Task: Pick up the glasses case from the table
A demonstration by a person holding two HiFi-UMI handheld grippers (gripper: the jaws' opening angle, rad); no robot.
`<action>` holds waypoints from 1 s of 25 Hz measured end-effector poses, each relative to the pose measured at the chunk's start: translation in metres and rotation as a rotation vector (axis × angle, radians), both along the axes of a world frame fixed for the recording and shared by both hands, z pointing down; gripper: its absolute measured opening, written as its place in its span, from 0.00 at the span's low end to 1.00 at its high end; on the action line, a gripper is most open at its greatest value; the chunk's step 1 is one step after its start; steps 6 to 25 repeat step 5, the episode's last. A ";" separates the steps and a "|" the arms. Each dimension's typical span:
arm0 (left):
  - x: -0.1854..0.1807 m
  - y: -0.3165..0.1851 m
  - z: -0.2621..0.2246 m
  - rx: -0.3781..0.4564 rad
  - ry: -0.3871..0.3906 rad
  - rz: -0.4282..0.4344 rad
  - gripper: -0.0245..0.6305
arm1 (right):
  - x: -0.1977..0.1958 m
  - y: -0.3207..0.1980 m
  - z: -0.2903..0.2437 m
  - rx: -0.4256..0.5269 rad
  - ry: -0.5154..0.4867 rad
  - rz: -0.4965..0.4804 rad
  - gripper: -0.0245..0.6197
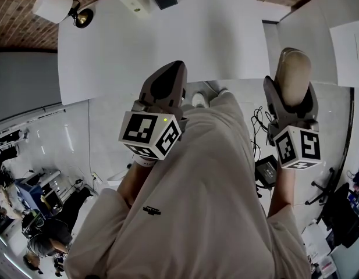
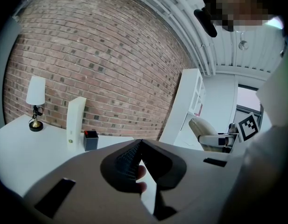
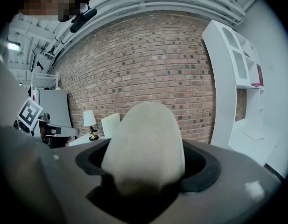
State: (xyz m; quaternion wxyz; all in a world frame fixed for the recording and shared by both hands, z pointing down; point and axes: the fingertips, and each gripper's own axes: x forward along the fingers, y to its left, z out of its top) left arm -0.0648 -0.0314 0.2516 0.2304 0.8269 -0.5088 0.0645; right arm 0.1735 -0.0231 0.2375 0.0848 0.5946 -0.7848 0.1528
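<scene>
Right gripper view is showing the glasses case (image 3: pixel 146 143) sitting between the jaws of your right gripper (image 3: pixel 146 125). The jaws are standing wide around it and pressing on its sides, with its rounded beige end poking out past them. In the head view, you are holding the case off the near edge of the table (image 1: pixel 167 45), with no part of it touching the tabletop. Your left gripper (image 1: pixel 166 86) is hanging just off that same near edge, its jaws pressed together on nothing.

The case is looking like a light, stiff shell with a matte skin, though the close view is too blurred to be sure of the material. Its domed shape is working against you, since curved sides can squirt out of flat pads. Judging by that, you are safest pinching across the broad middle rather than the tapering end. A firm but modest squeeze is seeming enough, because the hinge seam could pop open under a hard one.
</scene>
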 end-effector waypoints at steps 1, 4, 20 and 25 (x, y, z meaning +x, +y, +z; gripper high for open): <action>0.001 0.000 0.000 0.000 0.000 0.003 0.05 | 0.001 0.000 0.000 -0.001 0.001 0.001 0.73; 0.003 -0.001 -0.001 0.002 0.002 0.008 0.05 | 0.003 0.000 0.000 -0.002 -0.001 0.005 0.73; 0.004 -0.002 -0.001 0.002 0.002 0.009 0.05 | 0.003 0.000 0.001 -0.001 -0.001 0.006 0.73; 0.004 -0.002 -0.001 0.002 0.002 0.009 0.05 | 0.003 0.000 0.001 -0.001 -0.001 0.006 0.73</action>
